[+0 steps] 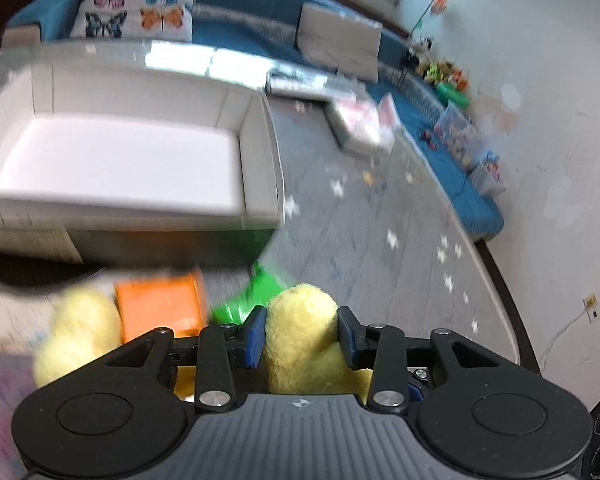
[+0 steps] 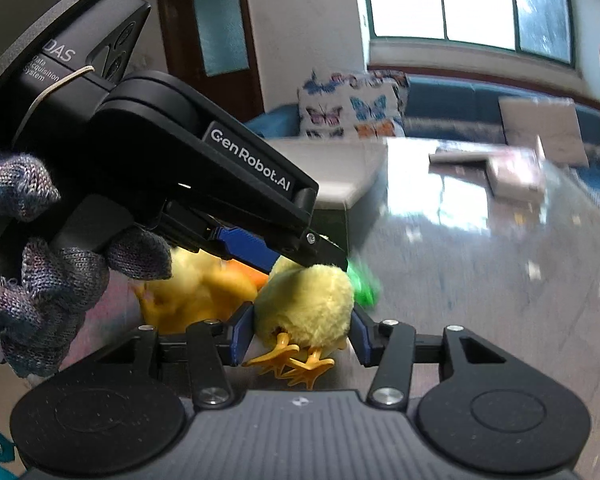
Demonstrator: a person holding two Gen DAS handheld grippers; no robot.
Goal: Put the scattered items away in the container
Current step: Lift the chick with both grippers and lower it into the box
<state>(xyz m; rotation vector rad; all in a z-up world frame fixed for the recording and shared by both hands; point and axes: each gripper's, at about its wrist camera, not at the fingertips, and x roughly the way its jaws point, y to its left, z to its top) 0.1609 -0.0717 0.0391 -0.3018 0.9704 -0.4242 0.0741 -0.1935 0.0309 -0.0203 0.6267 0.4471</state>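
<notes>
two grippers, each clamped on a yellow plush chick: we see the left gripper (image 1: 301,330) pinching one chick (image 1: 300,320), the right gripper (image 2: 300,332) squeezing another chick (image 2: 306,304) with its orange feet toward the camera. white container (image 1: 256,152) sits on the glass table (image 1: 360,248), empty, beyond the left gripper. orange block (image 1: 160,304) and green toy (image 1: 256,292) lie near its front edge.

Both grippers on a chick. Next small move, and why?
Probably carry the chicks over the white container and release. The left gripper pinches one yellow plush chick, and the right gripper clamps another chick, orange feet dangling. The container looks empty and lies just ahead of the left gripper.
</notes>
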